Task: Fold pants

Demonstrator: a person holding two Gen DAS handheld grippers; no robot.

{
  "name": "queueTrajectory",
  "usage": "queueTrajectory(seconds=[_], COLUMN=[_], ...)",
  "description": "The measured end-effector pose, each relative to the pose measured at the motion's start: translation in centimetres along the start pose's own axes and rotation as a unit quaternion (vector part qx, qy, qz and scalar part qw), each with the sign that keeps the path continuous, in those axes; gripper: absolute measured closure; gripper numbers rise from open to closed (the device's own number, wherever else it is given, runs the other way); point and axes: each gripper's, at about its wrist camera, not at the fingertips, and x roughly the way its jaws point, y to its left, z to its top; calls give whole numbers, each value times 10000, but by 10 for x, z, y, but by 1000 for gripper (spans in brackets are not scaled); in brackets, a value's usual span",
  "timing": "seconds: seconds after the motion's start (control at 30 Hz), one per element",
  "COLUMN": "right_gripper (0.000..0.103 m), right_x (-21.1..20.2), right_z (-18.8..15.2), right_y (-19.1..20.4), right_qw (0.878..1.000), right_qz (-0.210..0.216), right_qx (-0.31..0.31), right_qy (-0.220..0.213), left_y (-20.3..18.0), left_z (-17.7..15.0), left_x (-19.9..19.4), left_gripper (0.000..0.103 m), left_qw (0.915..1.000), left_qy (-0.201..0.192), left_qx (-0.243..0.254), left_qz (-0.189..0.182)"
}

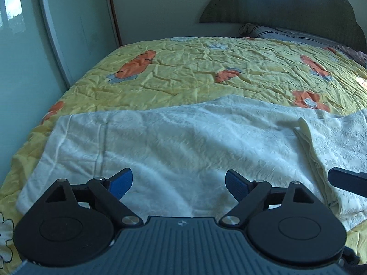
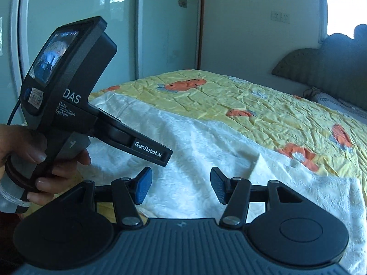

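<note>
Left wrist | left gripper point(image 1: 179, 184) jaws wide apart, empty, over white pants point(image 1: 160, 142) | right gripper point(image 2: 181, 184) parted, empty | yellow quilt point(image 1: 195, 68) beyond

Pants point(image 1: 174, 142): lying flat on the bed point(image 1: 195, 68), along its near edge.
Headboard point(image 1: 286, 6): standing behind the bed.
Pillow point(image 1: 282, 34): resting at the bed's far end.

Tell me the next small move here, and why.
Probably lower the left hand-held gripper onto the near edge of the white pants and close on it. Both it and the right hand-held gripper are open and empty above the pants, which lie spread flat across the quilt.
</note>
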Motion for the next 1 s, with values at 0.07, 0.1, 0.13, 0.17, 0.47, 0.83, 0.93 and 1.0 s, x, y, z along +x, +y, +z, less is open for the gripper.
queueTrajectory(seconds=[0.07, 0.1, 0.13, 0.17, 0.47, 0.83, 0.93, 1.0], right_gripper=[48, 48, 48, 48, 48, 48, 48, 48], right_x=[2, 3, 4, 5, 27, 70, 79, 85], right_z=[3, 4, 5, 5, 1, -15, -15, -18], right_y=[15, 22, 30, 39, 127, 174, 188, 195], right_qw=[9997, 9994, 9989, 9980, 9654, 9185, 9094, 8974], right_qz=[98, 182, 281, 387, 554, -14, -133, -350], right_qx=[-208, -284, -372, -495, -2537, -3948, -4139, -4358], right_qy=[-44, -56, -53, -47, -249, -194, -385, -588], left_y=[18, 30, 41, 53, 138, 187, 194, 199], left_z=[0, 0, 0, -1, -22, -52, -57, -59], left_x=[-6, -8, -11, -15, -45, -16, -12, -11], left_gripper=[13, 13, 13, 13, 14, 16, 14, 14], left_qw=[9996, 9991, 9983, 9973, 9873, 9463, 9320, 9201], left_qy=[150, 222, 274, 312, 488, 1145, 1178, 1140], left_qx=[-206, -331, -471, -629, -1500, -2950, -3299, -3581], left_qz=[-95, -157, -191, -206, 200, -658, -932, -1104])
